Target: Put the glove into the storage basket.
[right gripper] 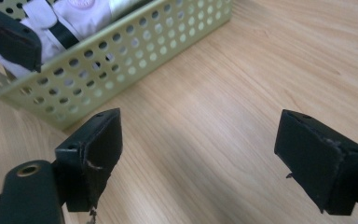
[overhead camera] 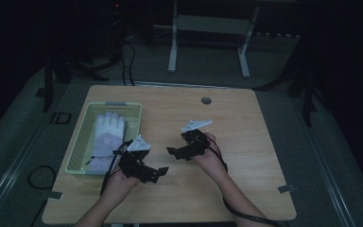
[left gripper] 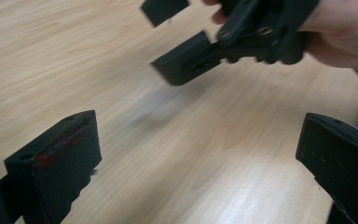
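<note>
Two grippers over the table, glove sitting in the basket

Left gripper (overhead camera: 157,171) at lower centre and right gripper (overhead camera: 176,151) mid-frame both have jaws spread wide, holding nothing above the wooden table (overhead camera: 246,142). The white glove (overhead camera: 106,137) lies inside the green basket (overhead camera: 79,144) at centre left.

Left tongs (left gripper: 198,163) spread wide over bare wooden bench (left gripper: 182,140), right tongs (left gripper: 175,42) ahead, gripped by a hand (left gripper: 340,35)
</note>
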